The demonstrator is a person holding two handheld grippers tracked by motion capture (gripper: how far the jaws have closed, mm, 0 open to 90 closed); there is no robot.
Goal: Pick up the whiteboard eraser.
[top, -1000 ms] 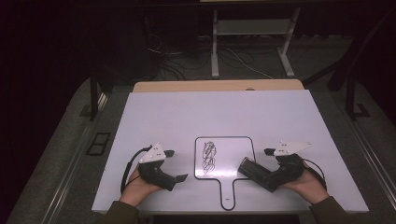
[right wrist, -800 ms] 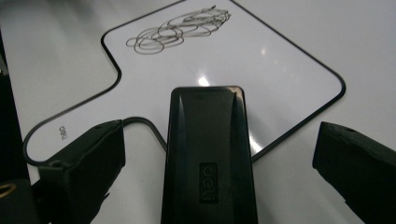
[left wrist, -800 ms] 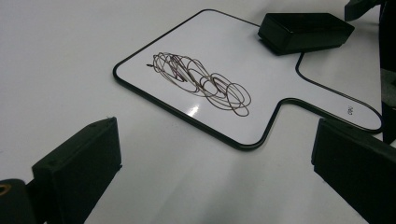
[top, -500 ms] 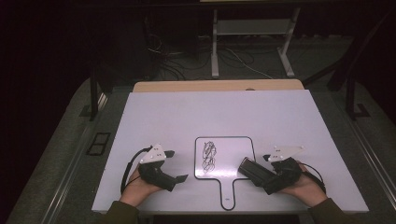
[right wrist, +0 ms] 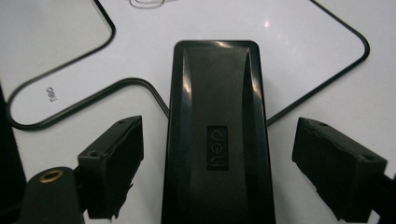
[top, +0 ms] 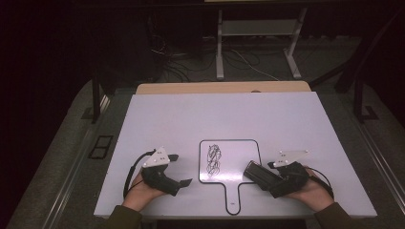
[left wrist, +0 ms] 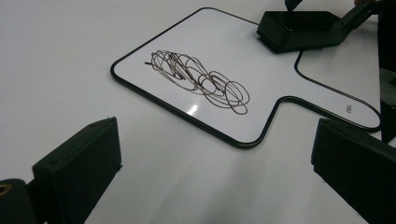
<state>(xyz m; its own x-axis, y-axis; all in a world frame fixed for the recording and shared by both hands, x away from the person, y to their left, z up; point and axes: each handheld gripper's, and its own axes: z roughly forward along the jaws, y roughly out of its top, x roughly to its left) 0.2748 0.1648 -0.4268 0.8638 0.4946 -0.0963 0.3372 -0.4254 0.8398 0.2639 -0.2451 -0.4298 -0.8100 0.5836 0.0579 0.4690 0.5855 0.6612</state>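
Closing right gripper point(right wrist: 217, 163) jaws around, not yet pinching, eraser point(right wrist: 217, 130) on board point(top: 229, 150) near desk's front edge, readying to wipe scribble point(top: 213, 158); left gripper point(left wrist: 210, 172) resting spread.

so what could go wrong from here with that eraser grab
The right gripper has just been closing around the black eraser, but its pads stand clear of the sides, so nothing is gripped yet. If it closes off-centre, the eraser could twist or slide across the small whiteboard. The whiteboard lies loose on the table, so wiping the scribble might push it; the open left gripper isn't holding it.
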